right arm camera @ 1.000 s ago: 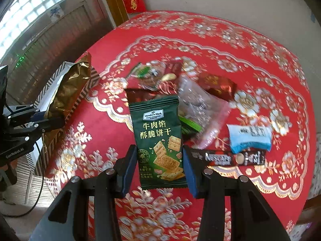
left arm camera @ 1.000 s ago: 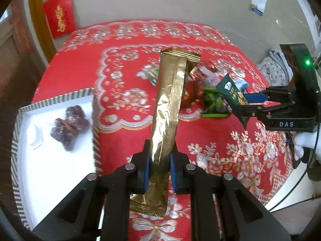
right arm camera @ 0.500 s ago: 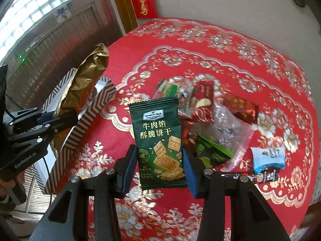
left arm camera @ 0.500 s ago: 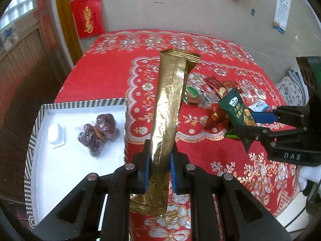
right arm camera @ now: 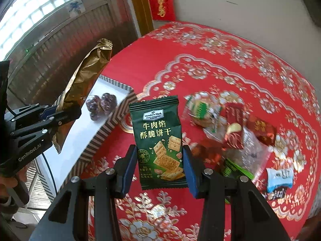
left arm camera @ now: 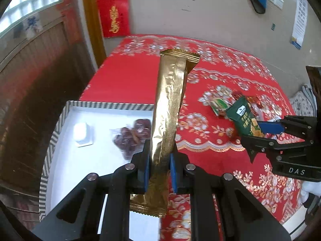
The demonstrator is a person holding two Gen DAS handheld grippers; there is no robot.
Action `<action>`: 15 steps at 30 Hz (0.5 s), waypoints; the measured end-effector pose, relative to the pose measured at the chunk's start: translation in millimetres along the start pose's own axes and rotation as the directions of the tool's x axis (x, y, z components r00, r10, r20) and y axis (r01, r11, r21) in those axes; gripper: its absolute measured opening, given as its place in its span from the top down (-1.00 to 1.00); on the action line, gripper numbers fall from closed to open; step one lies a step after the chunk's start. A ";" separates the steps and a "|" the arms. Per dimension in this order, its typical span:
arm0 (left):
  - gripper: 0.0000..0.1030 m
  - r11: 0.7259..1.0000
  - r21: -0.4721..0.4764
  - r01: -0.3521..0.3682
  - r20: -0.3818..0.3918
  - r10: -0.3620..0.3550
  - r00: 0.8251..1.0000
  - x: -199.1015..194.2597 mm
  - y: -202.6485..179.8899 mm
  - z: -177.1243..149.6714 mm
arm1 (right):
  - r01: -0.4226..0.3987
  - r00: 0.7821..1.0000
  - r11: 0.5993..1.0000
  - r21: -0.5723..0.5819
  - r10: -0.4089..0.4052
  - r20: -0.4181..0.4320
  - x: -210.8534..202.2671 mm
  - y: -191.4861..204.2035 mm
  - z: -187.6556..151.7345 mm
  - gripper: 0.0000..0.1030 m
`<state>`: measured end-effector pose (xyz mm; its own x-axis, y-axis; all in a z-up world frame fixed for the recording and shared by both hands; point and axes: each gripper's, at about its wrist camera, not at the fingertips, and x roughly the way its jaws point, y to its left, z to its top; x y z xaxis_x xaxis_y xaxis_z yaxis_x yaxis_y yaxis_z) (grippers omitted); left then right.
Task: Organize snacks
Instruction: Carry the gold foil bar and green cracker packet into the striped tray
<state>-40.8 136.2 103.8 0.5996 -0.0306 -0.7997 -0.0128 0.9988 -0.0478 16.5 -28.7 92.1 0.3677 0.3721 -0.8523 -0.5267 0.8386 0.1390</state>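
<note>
My left gripper [left arm camera: 159,165] is shut on a long gold foil packet [left arm camera: 170,104], held upright above the near edge of the striped-rim white tray [left arm camera: 112,106]. The same gold foil packet [right arm camera: 84,76] and left gripper [right arm camera: 60,116] show at the left of the right wrist view. My right gripper [right arm camera: 160,160] is shut on a green cracker packet [right arm camera: 158,134], held above the red tablecloth just right of the tray [right arm camera: 108,128]. In the left wrist view the green cracker packet [left arm camera: 243,118] sits in the right gripper [left arm camera: 258,134]. The tray holds a bag of dark dates [left arm camera: 132,136] and a small white packet [left arm camera: 82,134].
A pile of loose snacks [right arm camera: 230,128] lies on the red flowered tablecloth [right arm camera: 220,76], with a blue-white packet [right arm camera: 279,176] and a dark bar [right arm camera: 277,193] nearer the right edge. A wall and wooden door frame stand behind the table. The table drops off left of the tray.
Both grippers have carried their packets leftward toward the tray; the tray now sits larger and nearer under the gold packet. Both grips are unchanged.
</note>
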 end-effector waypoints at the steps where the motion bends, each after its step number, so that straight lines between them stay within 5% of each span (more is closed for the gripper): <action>1: 0.64 1.000 -0.004 -0.009 0.002 0.009 1.000 -1.2 4.3 0.0 | -0.005 1.000 1.000 -0.007 0.005 0.000 1.3 3.4 2.4 0.13; 15: 0.64 0.987 -0.120 -0.105 -0.020 0.103 0.994 0.1 67.8 -10.9 | -0.087 0.996 0.988 -0.124 0.085 -0.015 27.8 63.0 38.3 0.12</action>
<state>-50.4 203.5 93.9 0.5788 0.0720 -0.8123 -0.1714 0.9846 -0.0348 22.9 49.8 96.5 0.3095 0.4363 -0.8449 -0.6478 0.7472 0.1485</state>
